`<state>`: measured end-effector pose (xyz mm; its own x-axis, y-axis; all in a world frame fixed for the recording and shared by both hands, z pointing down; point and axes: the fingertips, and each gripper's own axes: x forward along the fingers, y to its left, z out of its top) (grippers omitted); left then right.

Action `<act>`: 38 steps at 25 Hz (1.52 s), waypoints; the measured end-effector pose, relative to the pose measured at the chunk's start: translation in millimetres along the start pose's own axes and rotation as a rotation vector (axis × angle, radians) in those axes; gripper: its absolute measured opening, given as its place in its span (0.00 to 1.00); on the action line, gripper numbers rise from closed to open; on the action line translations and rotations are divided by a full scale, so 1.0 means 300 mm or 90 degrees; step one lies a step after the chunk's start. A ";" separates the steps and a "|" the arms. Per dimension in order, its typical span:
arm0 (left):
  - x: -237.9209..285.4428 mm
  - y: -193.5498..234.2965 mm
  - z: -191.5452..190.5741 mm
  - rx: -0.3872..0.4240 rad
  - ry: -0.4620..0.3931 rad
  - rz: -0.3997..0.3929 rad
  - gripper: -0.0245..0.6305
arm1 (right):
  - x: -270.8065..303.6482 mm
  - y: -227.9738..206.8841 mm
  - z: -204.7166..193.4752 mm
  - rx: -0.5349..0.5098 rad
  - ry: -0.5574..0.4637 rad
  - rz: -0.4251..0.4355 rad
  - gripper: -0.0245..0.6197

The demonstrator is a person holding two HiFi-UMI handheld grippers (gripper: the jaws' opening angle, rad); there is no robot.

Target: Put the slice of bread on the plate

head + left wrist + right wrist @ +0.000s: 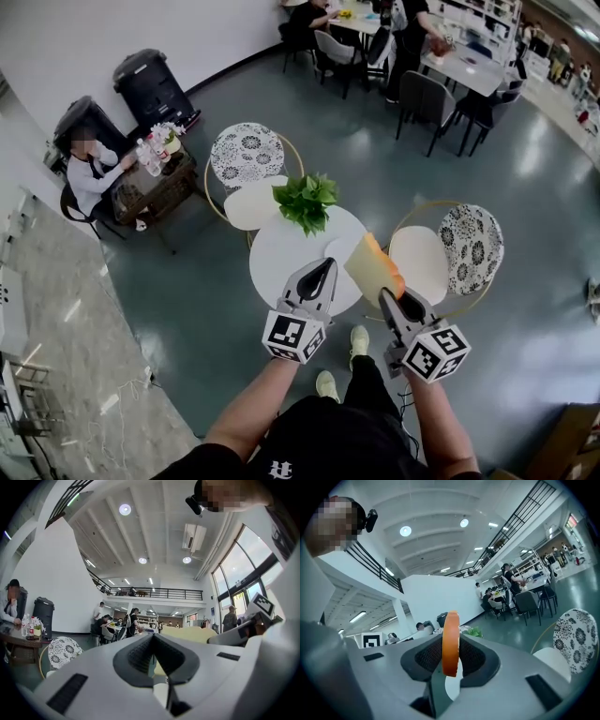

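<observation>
My right gripper [387, 298] is shut on a slice of bread [373, 267] with an orange crust, held on edge above the near right part of a round white table [281, 258]. In the right gripper view the crust [450, 641] stands upright between the dark pads. A white plate [339, 250] lies on the table just left of the bread, faint against the white top. My left gripper [326, 265] hovers over the table's near side, shut with nothing in it. In the left gripper view its tips [153, 637] meet, with the pale bread [187, 633] off to the right.
A green potted plant [306, 200] stands at the table's far side. Chairs with patterned cushions sit behind [247, 153] and to the right [472, 246]. A person sits at a small table [150, 187] on the left, near dark bins [150, 84]. More tables and people are at the back.
</observation>
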<state>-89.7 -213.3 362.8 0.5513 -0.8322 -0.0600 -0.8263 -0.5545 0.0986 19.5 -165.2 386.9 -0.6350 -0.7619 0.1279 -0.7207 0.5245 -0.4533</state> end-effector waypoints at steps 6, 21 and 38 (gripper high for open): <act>0.119 0.093 -0.085 -0.006 0.013 0.014 0.05 | 0.147 -0.118 -0.035 0.020 0.040 0.014 0.19; 0.273 0.304 -0.474 -0.022 0.050 0.043 0.05 | 0.466 -0.477 -0.363 0.101 0.121 0.022 0.19; 0.339 0.442 -0.781 -0.033 0.079 0.067 0.05 | 0.714 -0.721 -0.730 0.209 0.215 0.038 0.19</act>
<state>-116.3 -370.4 602.6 0.4750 -0.8766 0.0767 -0.8748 -0.4610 0.1489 -21.6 -358.5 705.3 -0.7669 -0.5396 0.3476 -0.5885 0.3749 -0.7163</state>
